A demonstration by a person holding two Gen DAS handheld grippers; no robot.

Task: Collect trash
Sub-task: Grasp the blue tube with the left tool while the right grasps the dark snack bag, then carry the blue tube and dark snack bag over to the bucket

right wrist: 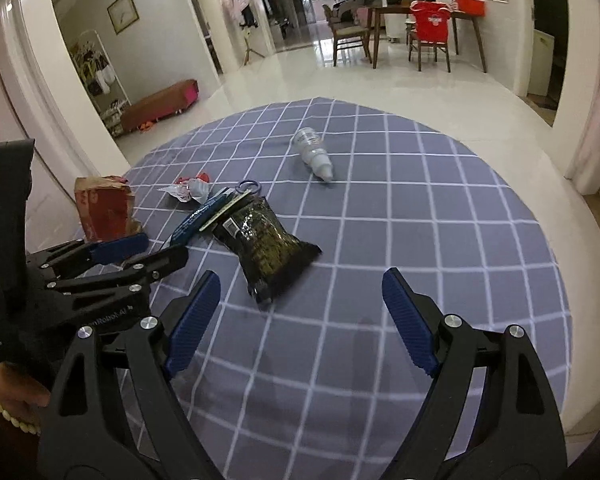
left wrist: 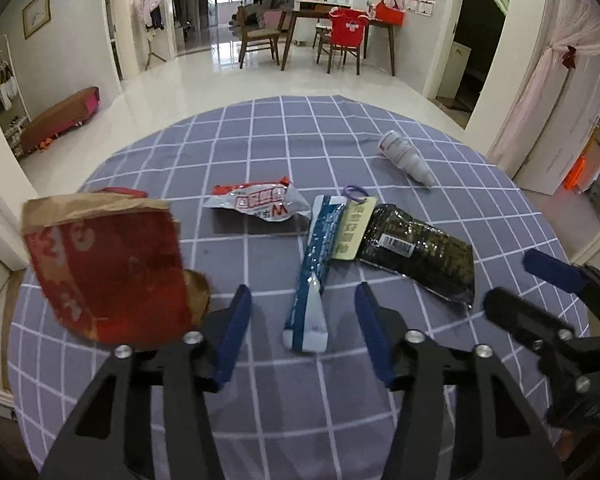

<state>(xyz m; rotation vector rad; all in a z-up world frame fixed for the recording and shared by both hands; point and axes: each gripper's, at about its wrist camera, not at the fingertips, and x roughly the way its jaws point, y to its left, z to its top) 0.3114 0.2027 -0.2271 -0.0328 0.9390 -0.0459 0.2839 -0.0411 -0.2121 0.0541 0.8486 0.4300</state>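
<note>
Collection is judged not yet begun: five items are seen lying loose on the checked tablecloth [left wrist: 260, 140]. Red paper bag [left wrist: 108, 268], dark snack packet [left wrist: 416, 252], blue tube [left wrist: 316, 268], red-white wrapper [left wrist: 260, 200] and small white bottle [left wrist: 404, 156] remain. Left gripper [left wrist: 300, 332] and right gripper [right wrist: 300, 320] are spread wide, nothing held.

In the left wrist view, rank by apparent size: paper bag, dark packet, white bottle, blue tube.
1. paper bag, though nearest the camera
2. dark packet
3. blue tube, close to the packet
4. white bottle, farthest away
</note>
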